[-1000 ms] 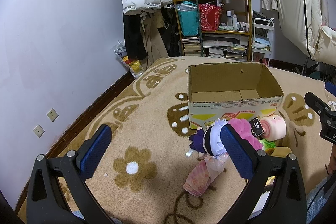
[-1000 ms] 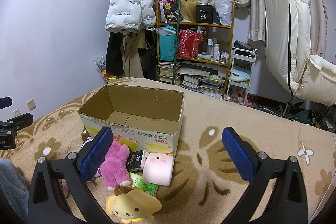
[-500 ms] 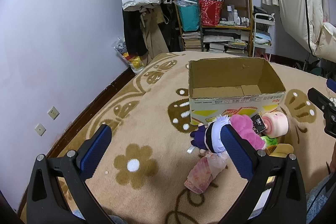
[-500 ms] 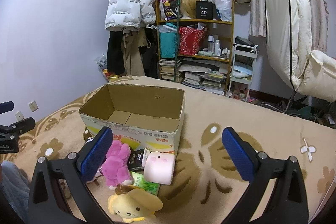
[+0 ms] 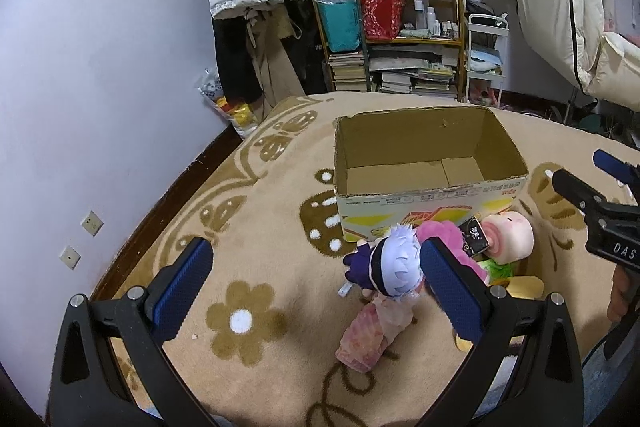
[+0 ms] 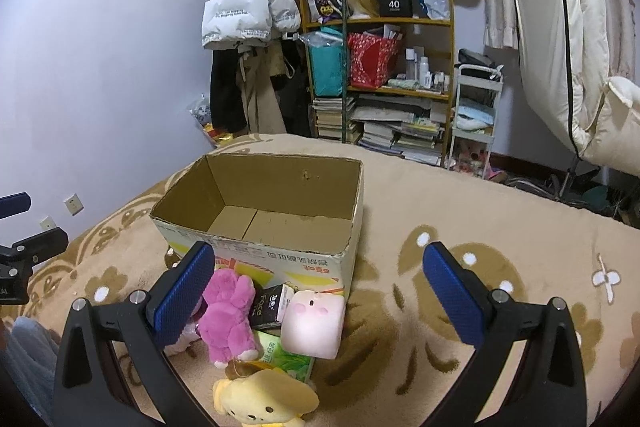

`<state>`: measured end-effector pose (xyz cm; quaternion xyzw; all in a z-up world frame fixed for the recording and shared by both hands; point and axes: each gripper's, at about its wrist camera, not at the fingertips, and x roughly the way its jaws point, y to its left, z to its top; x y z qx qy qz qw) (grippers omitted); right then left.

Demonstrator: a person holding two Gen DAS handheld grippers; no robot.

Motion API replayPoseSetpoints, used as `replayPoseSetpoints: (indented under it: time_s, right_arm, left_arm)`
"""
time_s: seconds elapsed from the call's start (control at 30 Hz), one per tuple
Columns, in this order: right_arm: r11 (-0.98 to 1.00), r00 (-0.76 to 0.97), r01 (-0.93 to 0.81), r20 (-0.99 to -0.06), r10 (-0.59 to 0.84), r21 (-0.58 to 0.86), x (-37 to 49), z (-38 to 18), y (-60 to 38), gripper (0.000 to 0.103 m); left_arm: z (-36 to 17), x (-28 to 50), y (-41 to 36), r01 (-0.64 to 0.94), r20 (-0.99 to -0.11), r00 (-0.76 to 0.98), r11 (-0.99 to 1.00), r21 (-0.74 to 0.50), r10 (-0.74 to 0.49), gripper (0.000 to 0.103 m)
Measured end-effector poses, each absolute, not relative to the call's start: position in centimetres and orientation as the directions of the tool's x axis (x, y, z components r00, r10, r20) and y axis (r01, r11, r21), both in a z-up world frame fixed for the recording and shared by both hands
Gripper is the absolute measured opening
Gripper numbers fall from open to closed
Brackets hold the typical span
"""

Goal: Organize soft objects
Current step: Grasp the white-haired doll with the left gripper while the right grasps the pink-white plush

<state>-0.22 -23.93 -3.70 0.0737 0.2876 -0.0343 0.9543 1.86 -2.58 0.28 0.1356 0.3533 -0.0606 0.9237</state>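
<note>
An empty open cardboard box (image 5: pixel 424 183) (image 6: pixel 264 227) stands on the beige carpet. In front of it lies a heap of soft things: a white-haired purple doll (image 5: pixel 384 263), a pink bundle (image 5: pixel 372 331), a pink plush rabbit (image 6: pixel 228 311), a pink square pillow (image 6: pixel 314 323) (image 5: pixel 508 237), a yellow plush dog (image 6: pixel 264 399), a black tissue pack (image 6: pixel 270 307) and a green pack (image 6: pixel 284 355). My left gripper (image 5: pixel 316 283) is open and empty, just left of the doll. My right gripper (image 6: pixel 320 291) is open and empty above the heap.
A cluttered wooden shelf (image 6: pixel 380 67) with books and bags stands by the far wall, beside hanging coats (image 6: pixel 248 7). A cream reclining chair (image 6: pixel 568 47) is at the right. Purple wall with sockets (image 5: pixel 80 239) runs along the left.
Both grippers have tilted and moved slightly forward toward the heap and box. The toys have not moved and both grippers stay open.
</note>
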Motion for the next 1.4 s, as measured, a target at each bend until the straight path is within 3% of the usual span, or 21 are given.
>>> replayPoseSetpoints:
  time_s: [0.33,0.77,1.4]
  right_arm:
    - [0.979,0.783,0.112,-0.622,0.02,0.173,2.5,-5.0,-25.4,0.103]
    - [0.974,0.694,0.13,-0.719,0.043,0.184,5.8,-8.6,-26.7,0.103]
    - [0.97,0.593,0.135,-0.801,0.083,0.201,7.3,-13.1,-26.4,0.103]
  left_arm:
    - [0.0,5.4,-4.8,0.211,-0.706,0.708,0.956,0.206,-0.004,0.102]
    - [-6.1,9.6,-6.3,0.258,-0.817,0.577,0.954,0.154,-0.024,0.102]
    - [-11.3,11.6,-7.2,0.294,-0.896,0.444,0.948,0.121,-0.023,0.102]
